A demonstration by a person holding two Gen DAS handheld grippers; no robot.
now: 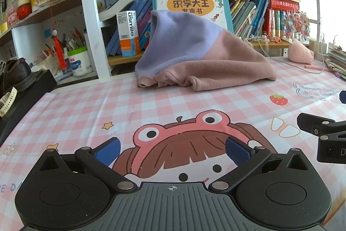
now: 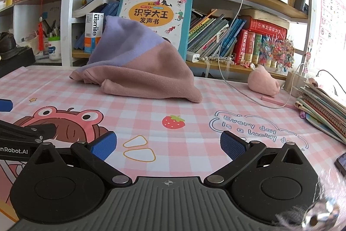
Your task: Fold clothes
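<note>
A fleece garment (image 1: 194, 57), lilac above and dusty pink below, lies heaped at the far edge of the table, its upper part leaning against a big children's book (image 1: 190, 1). In the right wrist view the garment (image 2: 142, 66) sits far ahead, left of centre. My left gripper (image 1: 172, 149) hovers open over the tablecloth's cartoon frog-hat figure, well short of the garment, nothing between its blue pads. My right gripper (image 2: 168, 143) is open too, above the pink check cloth near a strawberry print. Each gripper shows at the edge of the other's view.
Bookshelves (image 2: 237, 36) packed with books rise behind the table. A pink plush (image 2: 262, 82), a white cable (image 2: 248, 96) and a pile of notebooks (image 2: 322, 109) sit at the right. A brown shoe (image 1: 15, 74) rests on a black box at the left. A phone (image 2: 341, 160) lies at the right edge.
</note>
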